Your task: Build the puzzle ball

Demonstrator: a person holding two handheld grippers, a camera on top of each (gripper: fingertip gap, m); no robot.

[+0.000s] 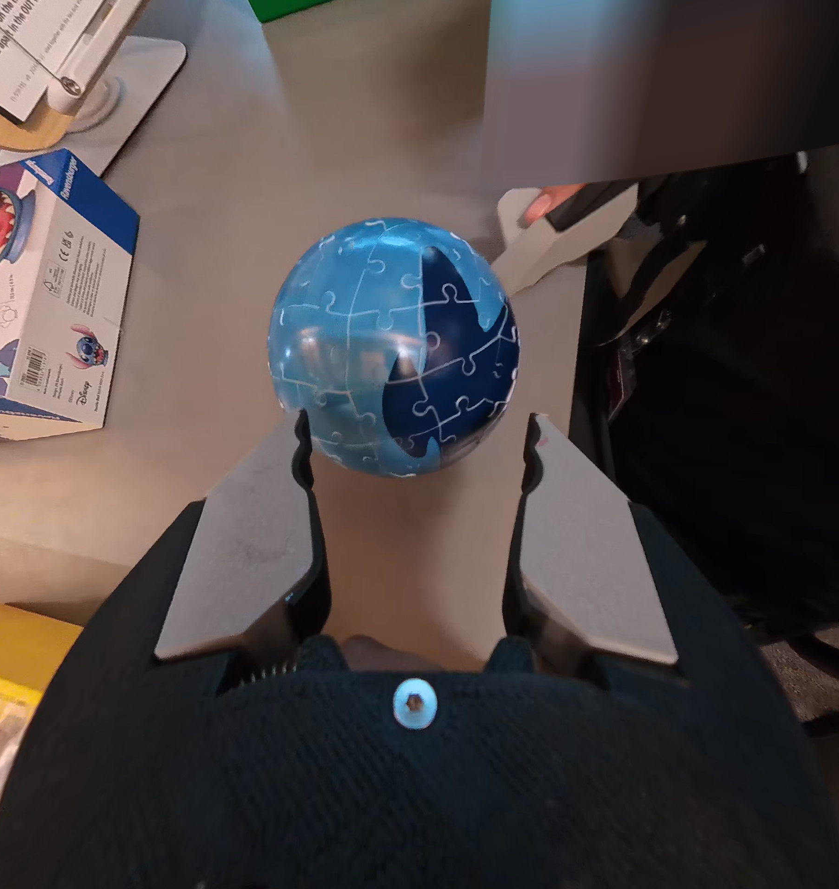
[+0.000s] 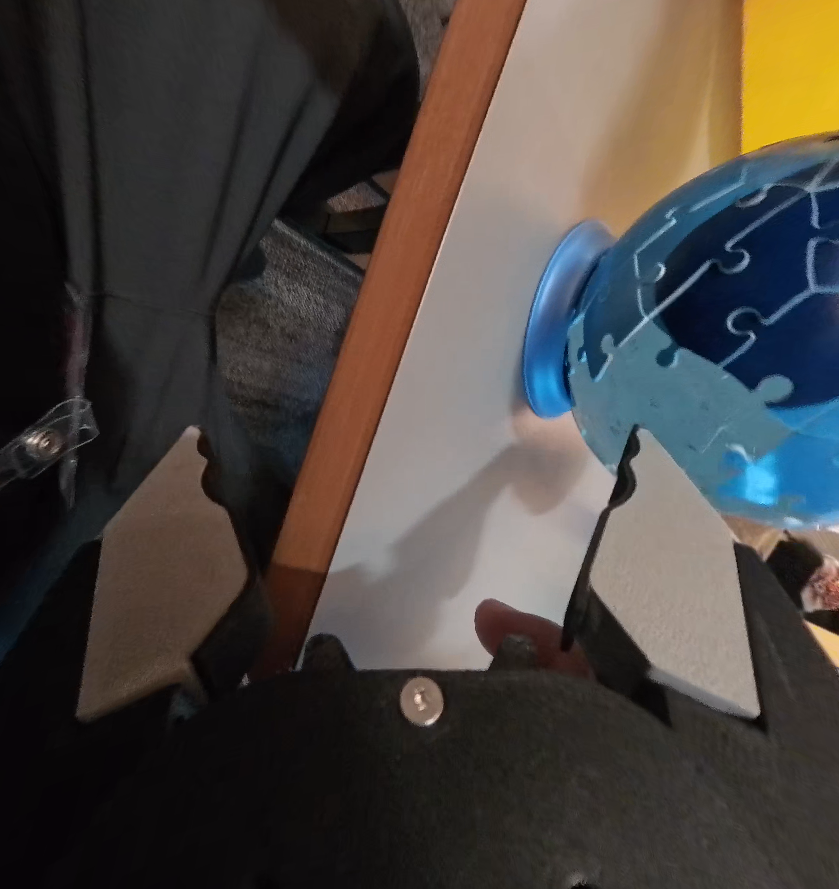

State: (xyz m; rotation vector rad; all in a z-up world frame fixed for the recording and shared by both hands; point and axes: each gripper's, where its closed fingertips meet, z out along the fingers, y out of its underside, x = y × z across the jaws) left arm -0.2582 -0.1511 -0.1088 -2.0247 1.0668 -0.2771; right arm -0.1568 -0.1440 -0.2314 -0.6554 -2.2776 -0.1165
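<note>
Glossy blue sphere built of interlocking puzzle pieces point(image 1: 392, 346) is sitting on a round blue plastic stand point(image 2: 552, 327) on the pale counter point(image 1: 311, 144).

The left gripper point(image 1: 415, 423) is facing the ball with jaws spread wide, its 2 tips just at the ball's near side, gripping nothing. The right gripper point(image 2: 417, 438) is also showing wide, empty jaws, the ball lying beyond 1 fingertip. A white-and-blue cardboard puzzle box point(image 1: 56, 298) is lying nearby.

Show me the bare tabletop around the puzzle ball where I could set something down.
Bare grey table lies beyond the puzzle ball, and a strip runs between it and the puzzle box. The right wrist view shows white tabletop between the ball's blue stand and the wooden edge. Crowded: the far-left corner, with the box and a sign holder.
</note>
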